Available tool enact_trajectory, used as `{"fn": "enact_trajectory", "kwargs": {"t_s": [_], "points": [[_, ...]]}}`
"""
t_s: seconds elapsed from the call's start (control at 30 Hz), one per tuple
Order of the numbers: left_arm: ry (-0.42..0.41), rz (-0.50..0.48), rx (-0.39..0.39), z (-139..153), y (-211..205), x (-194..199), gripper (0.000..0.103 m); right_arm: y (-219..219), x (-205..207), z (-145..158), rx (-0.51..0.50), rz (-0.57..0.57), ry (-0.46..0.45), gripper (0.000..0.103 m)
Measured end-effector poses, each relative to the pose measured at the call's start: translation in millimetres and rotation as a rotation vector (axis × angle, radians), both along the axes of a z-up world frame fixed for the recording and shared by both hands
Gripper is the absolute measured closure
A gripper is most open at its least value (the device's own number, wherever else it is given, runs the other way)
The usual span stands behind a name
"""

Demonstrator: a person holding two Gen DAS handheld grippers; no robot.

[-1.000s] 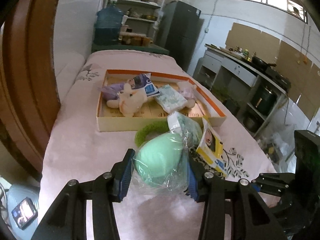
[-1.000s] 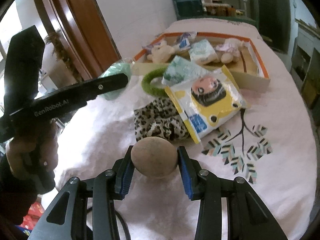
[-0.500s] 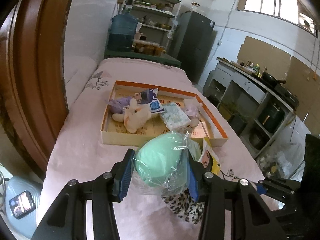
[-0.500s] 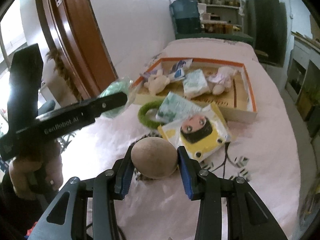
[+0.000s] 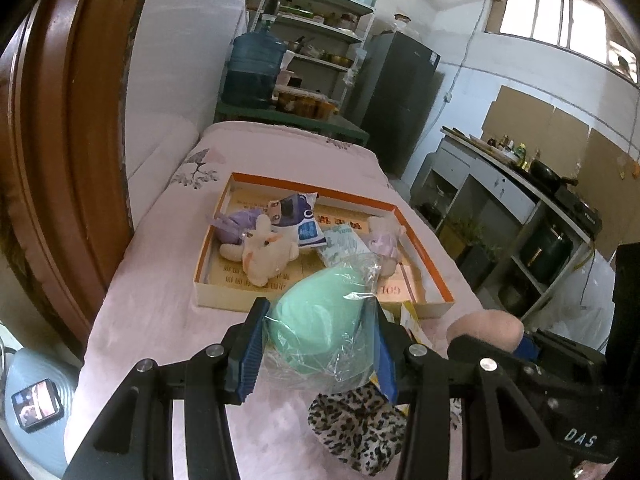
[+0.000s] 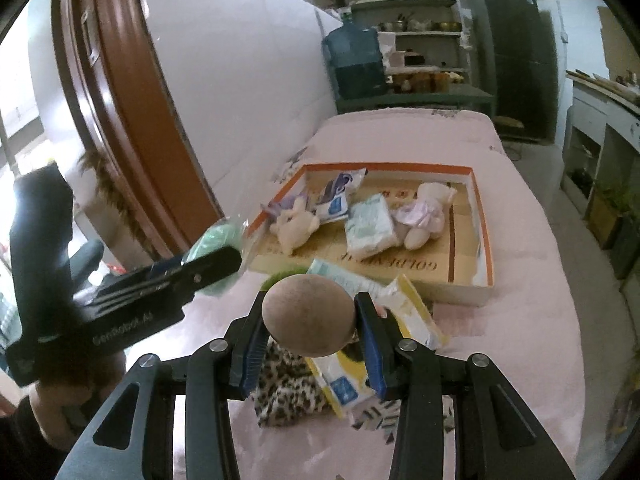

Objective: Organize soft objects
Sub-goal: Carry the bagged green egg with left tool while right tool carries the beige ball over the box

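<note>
My left gripper [image 5: 316, 344] is shut on a mint-green soft egg in clear plastic wrap [image 5: 320, 320], held above the pink bedspread. My right gripper [image 6: 308, 336] is shut on a tan soft ball [image 6: 309, 314]; that ball [image 5: 486, 328] also shows at the right of the left wrist view. Ahead lies the orange-rimmed cardboard tray [image 5: 434, 270] [image 6: 484, 236] holding a white plush rabbit [image 5: 266, 254], a purple plush, snack packets and a tissue pack [image 6: 368, 230]. A leopard-print cloth [image 5: 356, 424] and a yellow packet [image 6: 412, 320] lie under the grippers.
A wooden door frame [image 5: 60, 120] stands at the left. Past the bed are a blue water jug [image 5: 252, 68], shelves and a dark fridge [image 5: 396, 96]. A kitchen counter [image 5: 520, 184] runs along the right. A phone [image 5: 38, 402] lies on a stool at lower left.
Both grippers have risen with their loads and the tray now sits lower and farther in view. The right gripper's ball has come into the left wrist view.
</note>
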State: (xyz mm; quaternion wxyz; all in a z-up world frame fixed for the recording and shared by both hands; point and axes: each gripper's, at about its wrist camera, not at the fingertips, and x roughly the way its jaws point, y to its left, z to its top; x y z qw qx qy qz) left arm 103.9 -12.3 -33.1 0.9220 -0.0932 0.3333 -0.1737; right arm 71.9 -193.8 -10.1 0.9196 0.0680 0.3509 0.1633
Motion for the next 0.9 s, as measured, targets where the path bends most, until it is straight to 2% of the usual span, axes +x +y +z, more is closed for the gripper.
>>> {"fn": "enact_trajectory", "kwargs": {"t_s": [0.9], "points": [[-0.012,0.031,-0.007,8,1,21,0.056,-3,46,6,0.017,-0.012,-0.023,0.060]]}}
